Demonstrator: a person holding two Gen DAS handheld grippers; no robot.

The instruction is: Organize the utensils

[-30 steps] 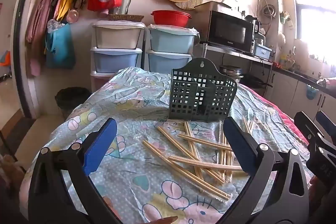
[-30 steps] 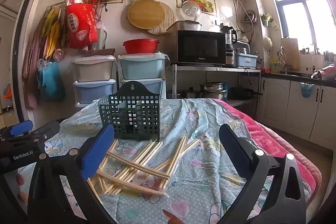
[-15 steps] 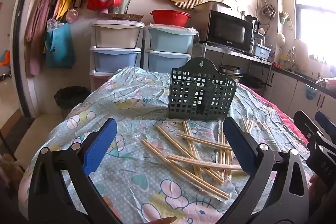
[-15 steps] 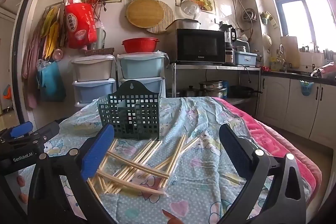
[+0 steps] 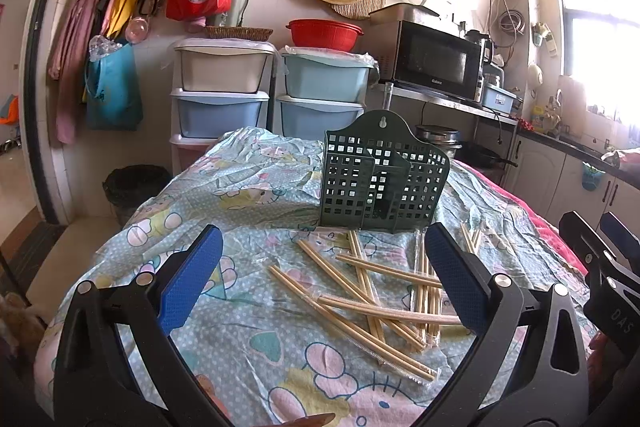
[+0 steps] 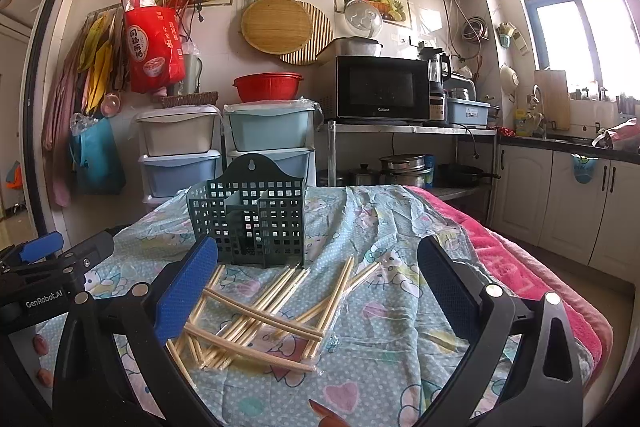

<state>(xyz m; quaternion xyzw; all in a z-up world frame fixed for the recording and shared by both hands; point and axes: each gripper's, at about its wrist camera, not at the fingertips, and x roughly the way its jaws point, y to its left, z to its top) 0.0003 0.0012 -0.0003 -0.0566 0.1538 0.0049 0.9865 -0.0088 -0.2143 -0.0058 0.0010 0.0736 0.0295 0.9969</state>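
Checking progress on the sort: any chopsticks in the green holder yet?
No. The green holder shows only bare compartments through its grid, and the chopsticks all lie loose on the tablecloth in front of it.

The green basket point(image 5: 382, 179) stands upright behind the scattered chopsticks point(image 5: 376, 291); bare tablecloth point(image 5: 224, 211) left of them lies open, and nothing overhangs the pile.

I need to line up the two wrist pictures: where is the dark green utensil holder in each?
Left wrist: utensil holder stands right of centre, behind the chopsticks.
Right wrist: utensil holder stands left of centre.
Shared landmark: microwave.
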